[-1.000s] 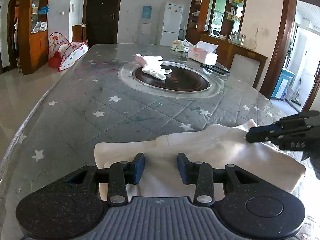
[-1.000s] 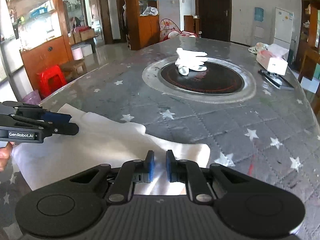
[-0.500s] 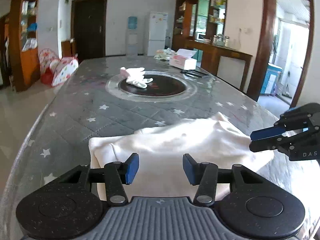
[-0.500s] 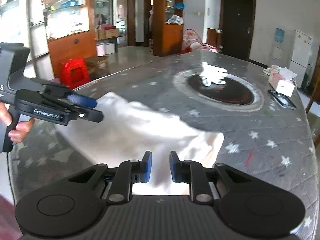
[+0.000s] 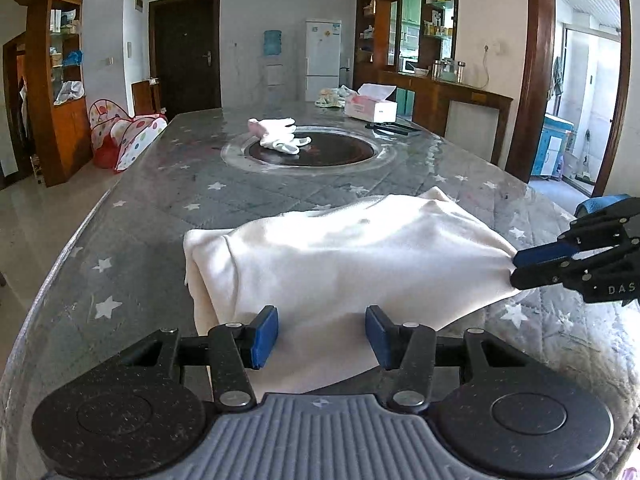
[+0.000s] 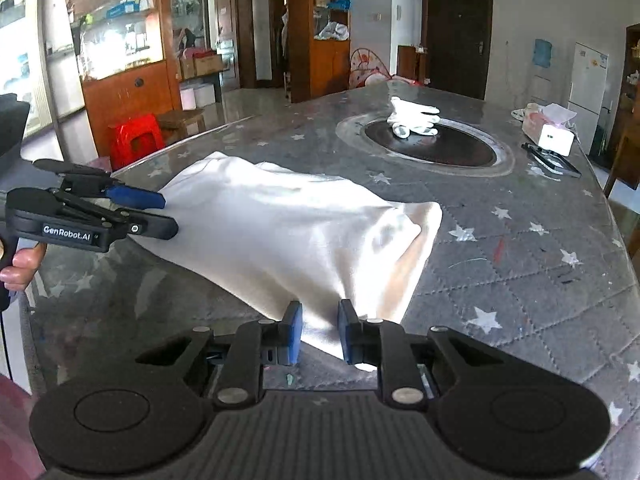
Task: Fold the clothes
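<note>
1. The right claw (image 6: 319,334), black with blue pads, is pinched down onto a gathered corner of a cream-white soft cloth garment (image 6: 280,236), its pads narrow with fabric between them.
2. The left claw (image 5: 322,336) shows its pads wide apart in its own view, with cloth lying between and under them. In the right wrist view its tips meet the garment's far edge. Whether it grips cannot be told.
3. The garment lies near the front edge of the grey quilted bench with white stars (image 5: 160,200). It is lifted and stretched taut between the two claws, its far side resting on the bench.
4. Judged from this, a fold is in hand, or the cloth is being pulled flat for one. Next the held edge wants carrying across evenly, with both corners kept level.
5. The bench's curved rim lies close to the claws. Beyond the garment the surface stays open up to a dark round inset plate (image 5: 320,152), where small white gloves (image 5: 280,140) rest.
</note>
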Available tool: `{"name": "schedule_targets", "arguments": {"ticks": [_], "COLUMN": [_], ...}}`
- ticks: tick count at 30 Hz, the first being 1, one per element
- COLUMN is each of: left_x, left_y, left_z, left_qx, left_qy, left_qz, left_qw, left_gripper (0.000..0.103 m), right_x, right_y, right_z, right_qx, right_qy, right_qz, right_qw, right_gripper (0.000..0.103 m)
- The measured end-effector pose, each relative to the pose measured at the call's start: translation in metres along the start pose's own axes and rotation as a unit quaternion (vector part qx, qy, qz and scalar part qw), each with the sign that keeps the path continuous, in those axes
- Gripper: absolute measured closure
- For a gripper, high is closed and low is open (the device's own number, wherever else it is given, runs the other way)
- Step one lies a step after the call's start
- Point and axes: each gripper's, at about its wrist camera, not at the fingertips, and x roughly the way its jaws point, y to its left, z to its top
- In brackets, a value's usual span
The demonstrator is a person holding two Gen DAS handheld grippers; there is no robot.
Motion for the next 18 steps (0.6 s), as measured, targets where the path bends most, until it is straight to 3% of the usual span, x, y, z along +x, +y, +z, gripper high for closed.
{"name": "schedule_targets", "arguments": {"ticks": [7,12,18], "left_x": [-0.004,-0.006,-0.019], "left_y": [-0.002,0.002,0.004], "left_z": [-0.003,-0.004,0.001], "left_qx": [-0.007,-0.013,-0.025], "left_qy": [-0.003,-0.003,-0.017], "left_qz": [-0.001,-0.006,-0.009], "left_qw": [1.0000,0.9999,0.9995], "left_gripper": [0.047,0.047,0.046], "right_x": [0.000,0.026,0.019], "right_y": [-0.001,-0.009,0.006], "right_z": [0.023,0.021,0.025], "right_qx": [0.009,0.030,0.012], "right_qy": [-0.036,-0.011,-0.026], "right_qz": [0.006,0.001,0.015], "right_qw": [0.999,0.999,0.999], "right_gripper": [0.085,0.085,0.083]}}
